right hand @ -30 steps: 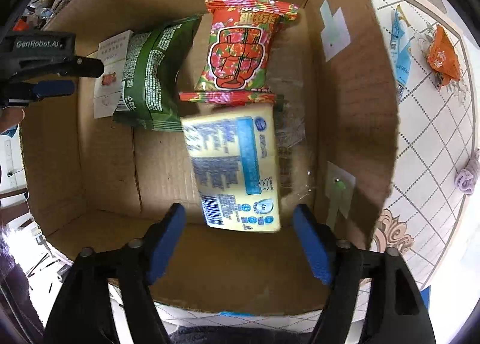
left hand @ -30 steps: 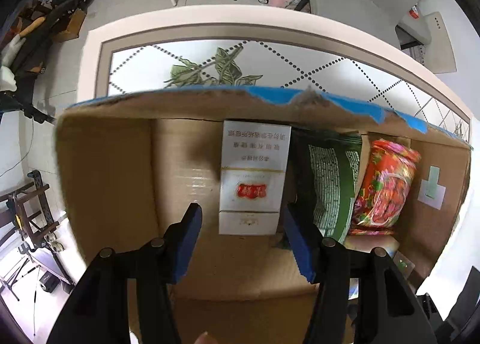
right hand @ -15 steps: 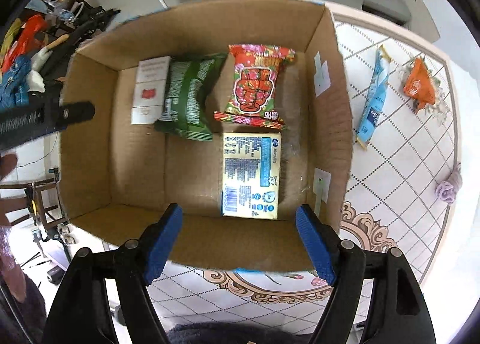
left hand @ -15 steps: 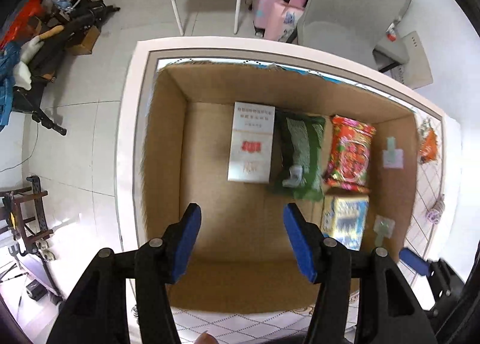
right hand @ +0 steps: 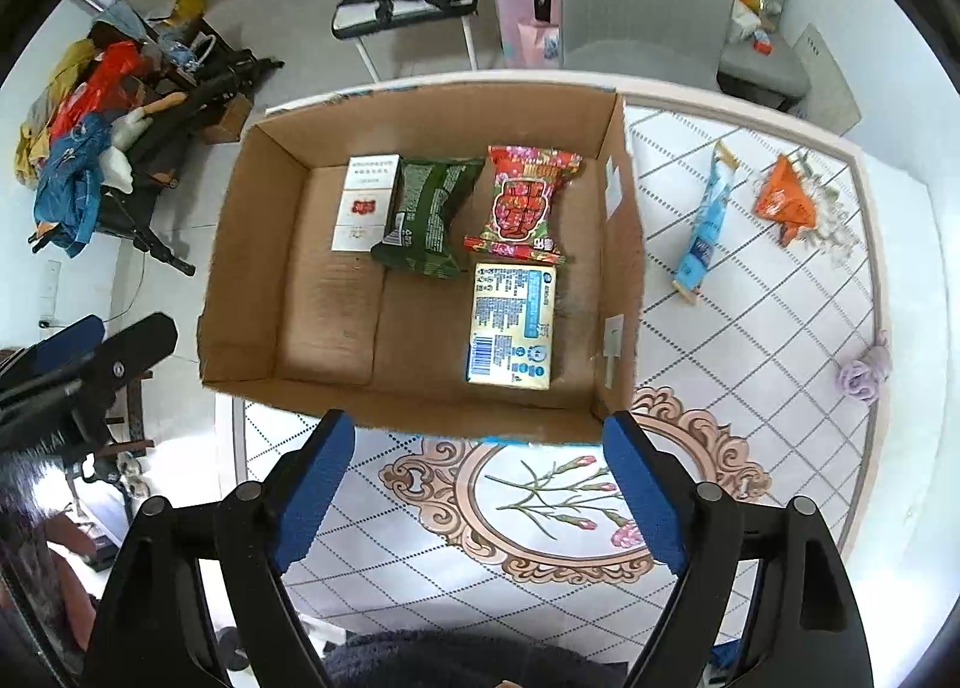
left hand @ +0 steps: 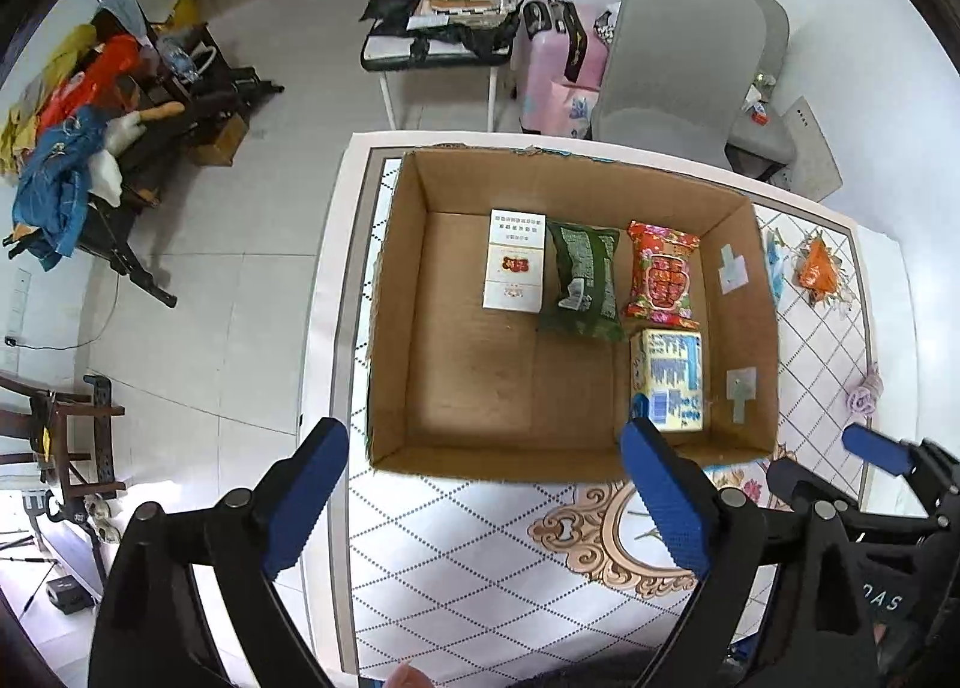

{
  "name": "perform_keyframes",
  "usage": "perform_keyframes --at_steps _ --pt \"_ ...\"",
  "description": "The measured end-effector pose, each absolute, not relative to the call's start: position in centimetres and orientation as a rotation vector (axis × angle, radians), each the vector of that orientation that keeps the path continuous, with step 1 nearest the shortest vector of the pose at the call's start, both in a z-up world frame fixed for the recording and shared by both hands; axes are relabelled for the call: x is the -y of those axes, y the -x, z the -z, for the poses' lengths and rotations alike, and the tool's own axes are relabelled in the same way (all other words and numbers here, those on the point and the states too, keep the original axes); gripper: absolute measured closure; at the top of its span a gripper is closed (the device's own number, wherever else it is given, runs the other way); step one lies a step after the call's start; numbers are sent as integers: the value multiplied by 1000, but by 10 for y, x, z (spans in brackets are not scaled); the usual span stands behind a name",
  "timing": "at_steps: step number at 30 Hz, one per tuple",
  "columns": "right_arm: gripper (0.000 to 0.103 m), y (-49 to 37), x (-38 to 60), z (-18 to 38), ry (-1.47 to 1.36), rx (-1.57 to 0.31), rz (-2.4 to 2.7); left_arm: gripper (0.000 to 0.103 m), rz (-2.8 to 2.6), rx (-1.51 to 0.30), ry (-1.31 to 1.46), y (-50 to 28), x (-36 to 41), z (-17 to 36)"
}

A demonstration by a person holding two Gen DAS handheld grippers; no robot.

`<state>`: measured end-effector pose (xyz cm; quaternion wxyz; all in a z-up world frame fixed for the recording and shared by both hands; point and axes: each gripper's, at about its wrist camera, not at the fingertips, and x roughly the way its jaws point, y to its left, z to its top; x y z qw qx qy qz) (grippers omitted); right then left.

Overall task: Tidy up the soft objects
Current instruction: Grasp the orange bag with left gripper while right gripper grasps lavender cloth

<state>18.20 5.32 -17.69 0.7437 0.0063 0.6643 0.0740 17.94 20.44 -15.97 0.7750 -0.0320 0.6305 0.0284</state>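
I hold both grippers above the table, the left gripper (left hand: 483, 499) and the right gripper (right hand: 477, 493) spread wide and empty. Inside the brown cardboard box (right hand: 414, 118) lie a white packet (right hand: 364, 202), a green bag (right hand: 429, 214), a red flowered pouch (right hand: 522, 205) and a yellow-blue pack (right hand: 513, 325).

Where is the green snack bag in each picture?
Left wrist view: the green bag lies in the box, centre right, between the white pack and the red bag.
Right wrist view: the green bag sits upper left of centre.
Shared landmark: the yellow pack, near the red bag.
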Motion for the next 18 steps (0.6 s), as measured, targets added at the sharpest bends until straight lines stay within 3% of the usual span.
perform_keyframes --at_steps 2,5,18 --pt "4 -172 -51 164 -2 -1422 -162 7 -70 -1346 68 -172 -203 153" --pt "4 -162 -47 150 -1 -1392 -161 1 -75 -1311 64 -160 -198 140" --pt "3 -133 -31 104 -16 -1299 -188 1 -94 -1226 83 -131 -180 100"
